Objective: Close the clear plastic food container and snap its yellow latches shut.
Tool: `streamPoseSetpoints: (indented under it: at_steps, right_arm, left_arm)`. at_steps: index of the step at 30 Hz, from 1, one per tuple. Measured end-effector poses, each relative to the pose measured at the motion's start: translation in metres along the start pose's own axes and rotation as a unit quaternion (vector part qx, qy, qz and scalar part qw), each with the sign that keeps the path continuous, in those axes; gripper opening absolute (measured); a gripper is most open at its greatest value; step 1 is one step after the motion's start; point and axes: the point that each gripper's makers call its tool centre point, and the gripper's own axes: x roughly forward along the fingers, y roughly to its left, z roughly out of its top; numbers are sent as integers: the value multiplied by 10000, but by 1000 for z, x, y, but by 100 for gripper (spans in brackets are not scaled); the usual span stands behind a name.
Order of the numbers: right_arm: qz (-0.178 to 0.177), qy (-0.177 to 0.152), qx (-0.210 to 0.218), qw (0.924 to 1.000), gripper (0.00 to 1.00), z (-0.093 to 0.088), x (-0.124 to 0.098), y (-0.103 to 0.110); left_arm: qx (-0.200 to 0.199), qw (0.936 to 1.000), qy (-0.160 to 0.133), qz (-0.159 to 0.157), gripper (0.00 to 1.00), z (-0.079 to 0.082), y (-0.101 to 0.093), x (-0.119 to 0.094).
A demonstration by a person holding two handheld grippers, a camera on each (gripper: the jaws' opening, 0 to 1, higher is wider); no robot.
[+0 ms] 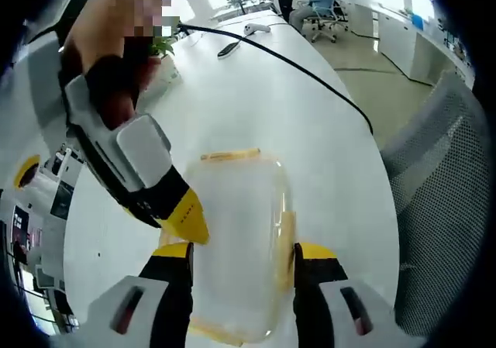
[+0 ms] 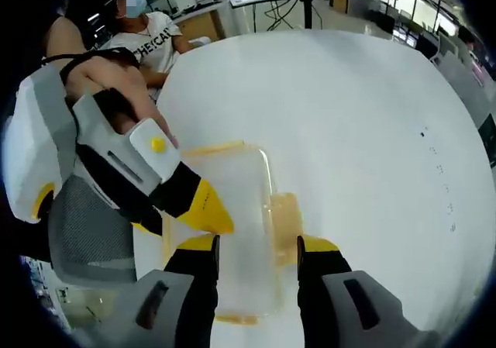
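Container (image 1: 236, 239) lies on the white table (image 1: 256, 92), long axis running away between your left gripper's (image 1: 242, 256) wide jaws. Your right gripper (image 2: 256, 251), equally wide, straddles it; both sit beside the yellow latches (image 2: 284, 220).

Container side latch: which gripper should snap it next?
Right, probably: the yellow side latch lies just ahead of the right gripper, whose jaws are open, while the left gripper is over the opposite side of the container.
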Motion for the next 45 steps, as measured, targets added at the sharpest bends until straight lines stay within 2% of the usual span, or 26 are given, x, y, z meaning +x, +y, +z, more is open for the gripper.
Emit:
streamPoseSetpoints:
  at_steps: [2,6,9,14,20,28,29,30,31,33,45]
  right_arm:
    - [117,-54,59,9999,36,5,0,1]
    - [320,117,34,9994,34,3,3,3]
    - [478,291,-42,9984,34,3,4,3]
    - [701,799,-232,9941,33,1,6,4]
    - [673,1116,-417,9906,31,0,8,5]
    - [710,1100,-430,9905,29,-4,10,5]
    - [832,923,-337,9917,27,2,15,7]
    - [730,1003,-161,9921,26,4,15,5]
    - [762,1077,-342,9907,26,6,17,4]
    - [770,1166,-313,9897,27,5,17,5]
    - [806,1123,-271,9900,31,-1,10,7]
  left_arm:
    - [124,9999,51,64,49,-1,0,1]
    - [208,9996,146,145,50,-3,0,1]
    - [283,9992,209,203,50,-4,1,2]
    - [269,9987,328,267,49,-4,2,3]
    - [242,9978,517,347,48,-7,2,5]
    - [333,9970,591,361,45,-8,3,4]
    - [318,9970,607,355,45,-8,3,4]
    - [325,9971,575,367,45,-7,4,5]
    - [321,9971,582,364,45,-7,4,5]
    - [264,9974,571,360,45,-8,3,5]
    - [251,9976,559,334,45,-8,3,3]
